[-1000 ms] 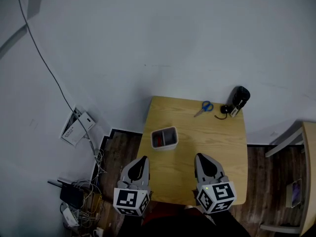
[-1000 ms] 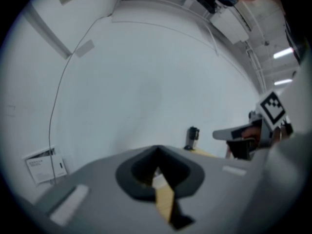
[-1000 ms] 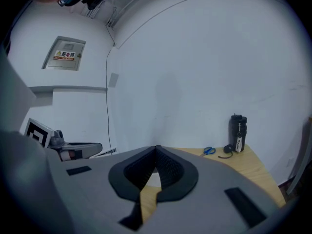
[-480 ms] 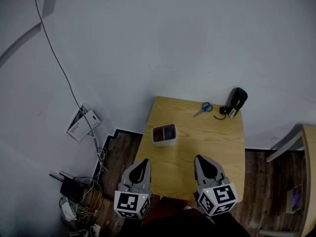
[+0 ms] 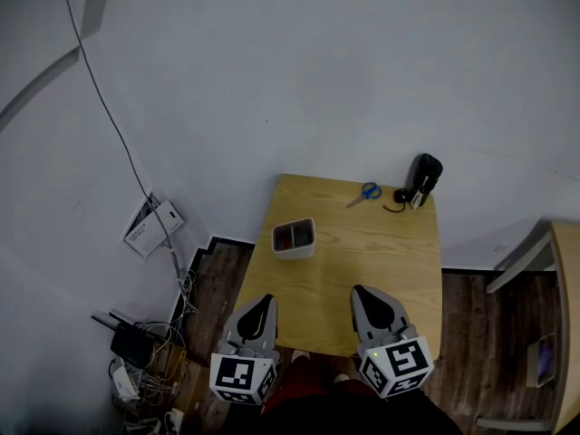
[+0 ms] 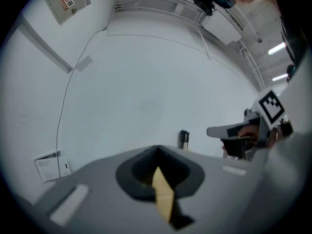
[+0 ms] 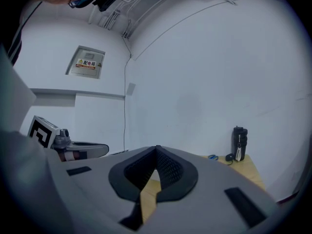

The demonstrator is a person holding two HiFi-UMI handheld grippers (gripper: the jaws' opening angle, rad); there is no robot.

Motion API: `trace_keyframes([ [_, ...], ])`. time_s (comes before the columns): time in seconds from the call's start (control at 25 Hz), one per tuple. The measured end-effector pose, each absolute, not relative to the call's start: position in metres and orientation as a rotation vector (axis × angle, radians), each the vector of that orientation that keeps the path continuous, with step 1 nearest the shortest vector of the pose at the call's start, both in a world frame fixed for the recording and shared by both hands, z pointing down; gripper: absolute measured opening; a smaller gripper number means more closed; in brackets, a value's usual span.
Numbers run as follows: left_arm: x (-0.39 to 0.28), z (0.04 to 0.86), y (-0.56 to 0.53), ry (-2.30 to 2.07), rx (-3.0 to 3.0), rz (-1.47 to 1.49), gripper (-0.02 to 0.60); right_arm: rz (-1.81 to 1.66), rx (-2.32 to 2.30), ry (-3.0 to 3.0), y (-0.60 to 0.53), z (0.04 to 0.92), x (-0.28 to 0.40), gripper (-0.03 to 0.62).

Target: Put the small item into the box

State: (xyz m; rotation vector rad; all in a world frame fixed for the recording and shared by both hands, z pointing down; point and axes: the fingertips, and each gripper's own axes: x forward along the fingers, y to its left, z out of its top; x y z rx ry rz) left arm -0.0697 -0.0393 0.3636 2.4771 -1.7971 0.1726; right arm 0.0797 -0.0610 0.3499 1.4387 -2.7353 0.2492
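A small grey box (image 5: 293, 238) with dark and reddish contents stands on the left part of the wooden table (image 5: 362, 261). At the far edge lie blue-handled scissors (image 5: 367, 192), a small black item (image 5: 400, 195) with a cord, and a black bottle (image 5: 424, 178). My left gripper (image 5: 263, 297) hangs shut at the table's near left edge with nothing in it. Just as bare, my right gripper (image 5: 362, 293) is shut over the near edge. The bottle (image 7: 239, 144) and scissors (image 7: 212, 157) show far off in the right gripper view, and the bottle (image 6: 183, 139) in the left gripper view.
A white wall rises behind the table. On the dark wood floor at left lie a white leaflet (image 5: 149, 225), a black router (image 5: 134, 352) and tangled cables (image 5: 172, 288). Pale wooden furniture (image 5: 562, 315) stands at the right.
The head view has shifted: table, box, scissors and bottle now sit slightly higher and further left in the picture. Both grippers stay shut at the near edge.
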Motion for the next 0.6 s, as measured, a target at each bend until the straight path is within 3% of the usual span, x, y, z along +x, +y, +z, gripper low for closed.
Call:
trace_keyframes([
  [0.6,-0.036,0.363,-0.009,-1.804,2.495,0.173,0.002,0.227,1.419,-2.771,-0.03,0.346,0.109,0.008],
])
